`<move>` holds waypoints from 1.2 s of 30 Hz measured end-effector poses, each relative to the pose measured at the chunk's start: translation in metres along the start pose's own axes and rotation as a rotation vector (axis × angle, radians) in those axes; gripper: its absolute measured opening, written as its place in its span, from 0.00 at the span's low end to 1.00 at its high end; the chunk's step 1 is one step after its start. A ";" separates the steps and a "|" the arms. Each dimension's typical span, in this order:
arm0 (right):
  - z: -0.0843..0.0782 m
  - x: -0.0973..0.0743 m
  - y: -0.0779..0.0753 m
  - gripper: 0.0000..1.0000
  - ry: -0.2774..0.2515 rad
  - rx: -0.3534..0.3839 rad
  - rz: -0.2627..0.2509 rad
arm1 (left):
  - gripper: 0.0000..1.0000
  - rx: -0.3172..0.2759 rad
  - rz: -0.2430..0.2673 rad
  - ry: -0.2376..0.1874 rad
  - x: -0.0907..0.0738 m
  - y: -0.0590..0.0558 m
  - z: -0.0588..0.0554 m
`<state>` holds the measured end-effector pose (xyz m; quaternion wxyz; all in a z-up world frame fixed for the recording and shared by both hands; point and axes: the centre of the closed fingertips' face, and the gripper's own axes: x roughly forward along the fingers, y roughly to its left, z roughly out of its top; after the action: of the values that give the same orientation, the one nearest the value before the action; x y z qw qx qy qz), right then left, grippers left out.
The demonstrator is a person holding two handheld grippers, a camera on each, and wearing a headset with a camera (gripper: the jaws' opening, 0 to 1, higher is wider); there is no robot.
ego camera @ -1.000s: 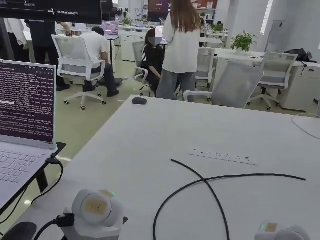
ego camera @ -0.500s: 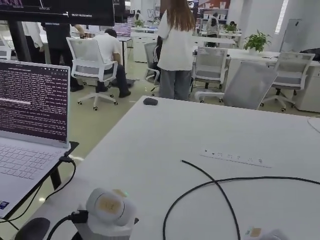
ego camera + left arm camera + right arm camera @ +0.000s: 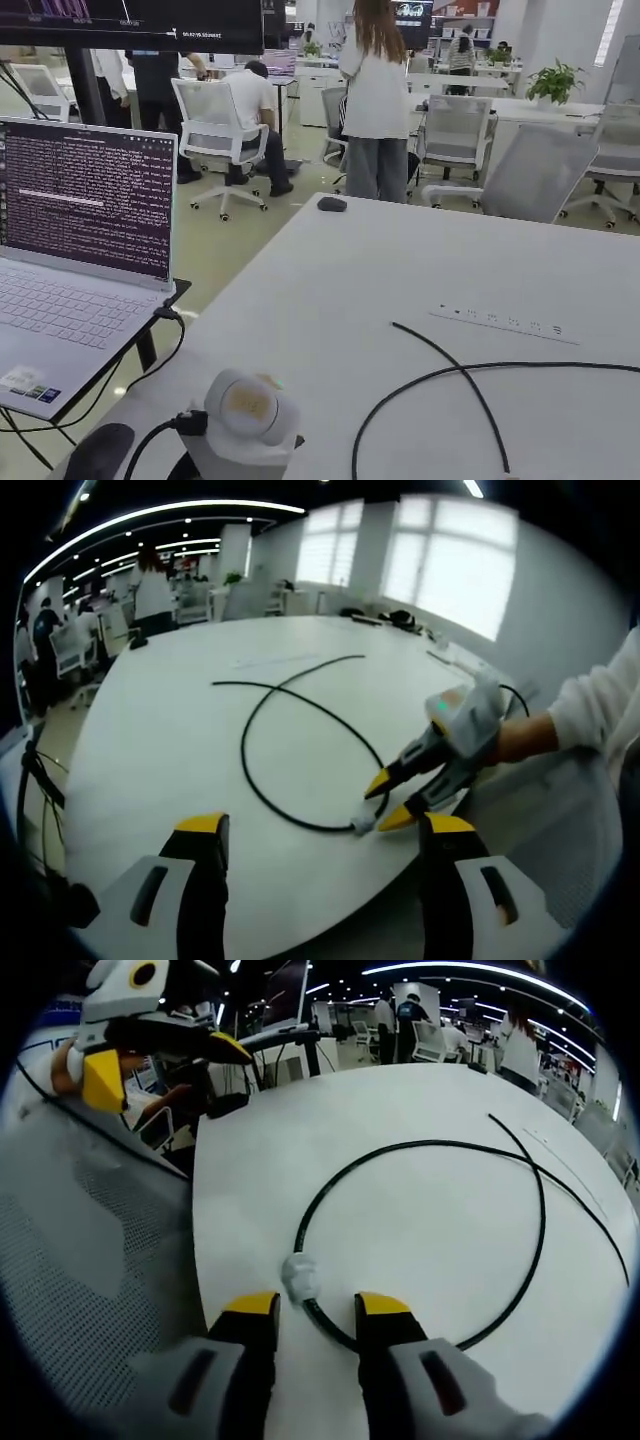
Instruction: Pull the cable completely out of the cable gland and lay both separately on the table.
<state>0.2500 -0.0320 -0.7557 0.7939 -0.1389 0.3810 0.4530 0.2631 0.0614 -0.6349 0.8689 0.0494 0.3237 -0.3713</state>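
Observation:
A black cable [image 3: 463, 368] lies in a wide crossed loop on the white table [image 3: 350, 270]. In the right gripper view its near end carries a small white cable gland [image 3: 299, 1275], which rests on the table close to the front edge. My right gripper [image 3: 318, 1307] is open, low over the table, with the cable [image 3: 430, 1143] running between its yellow tips and the gland just ahead of the left tip. In the left gripper view, my left gripper [image 3: 325, 830] is open wide and holds nothing. It hangs off the table edge, pointing at the gland [image 3: 362, 826] and the right gripper [image 3: 388, 802].
An open laptop [image 3: 80, 210] stands on a stand at the left, with cords hanging below it. A flush socket strip [image 3: 505, 323] sits in the tabletop beyond the cable. A dark mouse [image 3: 332, 204] lies at the far edge. Office chairs and people are beyond.
The head camera has swung left, so more of the laptop shows and the right gripper's top has left the bottom edge. The cable lies as before.

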 end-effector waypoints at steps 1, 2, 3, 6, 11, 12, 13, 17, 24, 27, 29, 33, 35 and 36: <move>0.000 0.002 0.000 0.28 -0.002 -0.003 0.001 | 0.78 0.002 -0.001 0.001 0.000 0.000 0.000; 0.000 0.003 0.001 0.27 -0.004 -0.005 0.003 | 0.78 0.005 -0.002 0.001 0.000 -0.001 0.000; 0.001 0.005 0.002 0.26 -0.006 -0.008 0.006 | 0.78 0.009 -0.001 0.001 0.000 -0.001 0.000; 0.003 0.010 0.001 0.22 -0.017 -0.026 0.001 | 0.78 0.015 0.001 0.003 0.000 -0.001 0.000; 0.003 0.011 0.006 0.12 -0.017 -0.044 0.014 | 0.77 0.018 0.003 0.009 0.000 -0.001 -0.002; 0.003 0.011 0.005 0.12 -0.016 -0.048 0.014 | 0.77 0.018 0.003 0.010 0.000 -0.001 -0.002; 0.003 0.011 0.005 0.12 -0.018 -0.043 0.013 | 0.77 0.019 0.003 0.010 0.000 -0.001 -0.002; 0.003 0.010 0.004 0.12 -0.015 -0.046 0.015 | 0.76 0.024 -0.001 0.011 0.001 -0.002 -0.002; 0.009 -0.004 0.001 0.11 -0.021 0.003 0.030 | 0.75 0.039 -0.014 0.014 0.002 -0.005 -0.001; 0.015 -0.013 0.002 0.11 -0.036 -0.002 0.036 | 0.75 0.046 -0.023 0.014 0.002 -0.008 -0.001; 0.021 -0.021 0.004 0.11 -0.048 -0.022 0.042 | 0.75 0.053 -0.032 0.015 0.003 -0.010 -0.001; 0.030 -0.038 0.005 0.10 -0.077 -0.035 0.046 | 0.74 0.069 -0.050 0.011 0.003 -0.015 0.000; 0.034 -0.048 0.006 0.10 -0.090 -0.036 0.048 | 0.73 0.078 -0.061 0.014 0.004 -0.018 -0.001; 0.035 -0.052 0.007 0.10 -0.093 -0.035 0.052 | 0.73 0.085 -0.066 0.017 0.004 -0.019 -0.002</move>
<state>0.2454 -0.0402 -0.6937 0.7963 -0.1217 0.3392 0.4859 0.2512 0.0455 -0.6356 0.8504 0.0787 0.3167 -0.4128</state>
